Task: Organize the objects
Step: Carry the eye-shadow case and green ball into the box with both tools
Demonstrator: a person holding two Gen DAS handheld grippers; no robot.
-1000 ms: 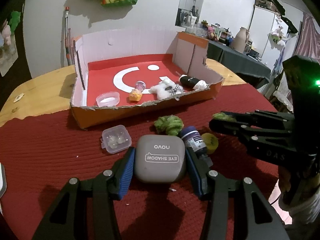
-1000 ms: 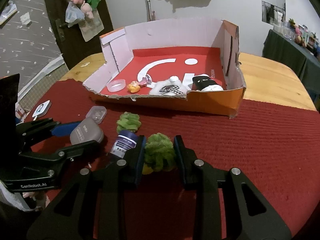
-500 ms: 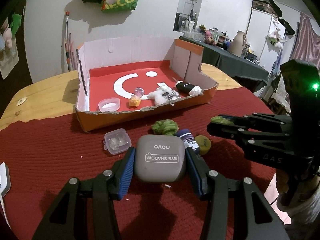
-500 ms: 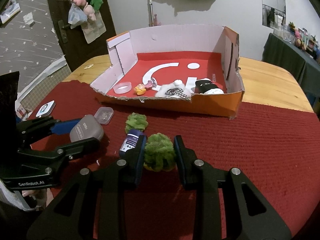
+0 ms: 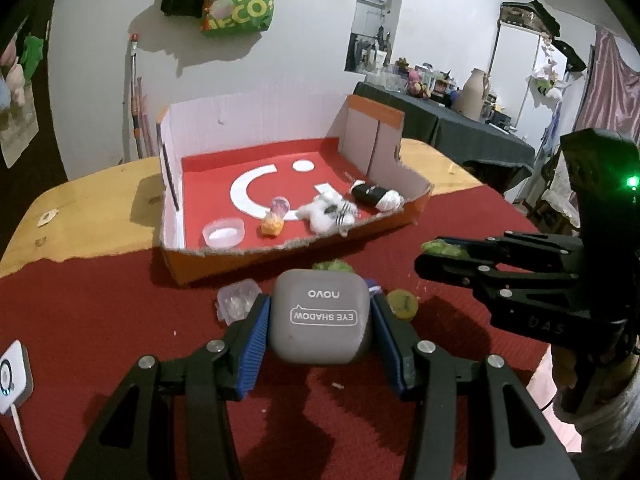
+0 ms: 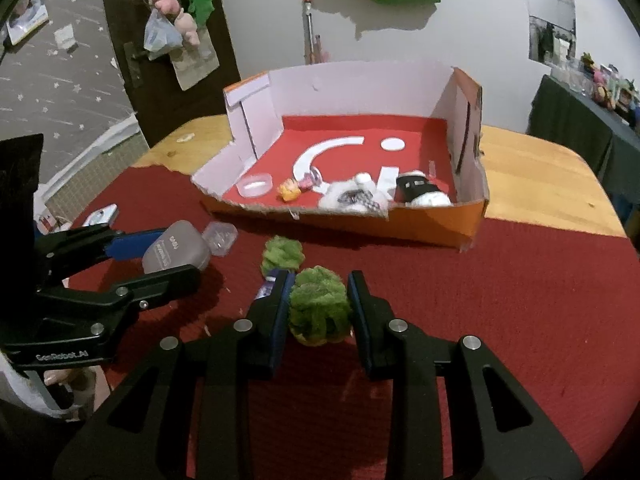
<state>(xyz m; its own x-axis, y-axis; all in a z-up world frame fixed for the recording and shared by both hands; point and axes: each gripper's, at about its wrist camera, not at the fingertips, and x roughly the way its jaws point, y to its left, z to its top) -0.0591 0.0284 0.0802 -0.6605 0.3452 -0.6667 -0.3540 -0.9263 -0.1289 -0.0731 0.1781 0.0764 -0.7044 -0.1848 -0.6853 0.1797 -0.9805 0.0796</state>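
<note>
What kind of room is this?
Probably a lived-in home room: a wooden table under a red woven cloth, a green shopping bag hung on the wall, and a cluttered dark-clothed side table.

White wall [image 5: 300, 60], wood table [image 5: 100, 200]

Both tools are showing black, skeleton-like linkage arms with triangular cut-outs and round silver screws at the joints. The left gripper [image 5: 320, 320] is wearing ribbed blue pads [image 5: 253, 344] on its fingers, and its side is carrying the white lettering "GenRobot.AI". The right gripper [image 6: 318, 304] is showing dark fingers, faint raised letters on its black body and a glowing green light [image 5: 632, 181].
</note>
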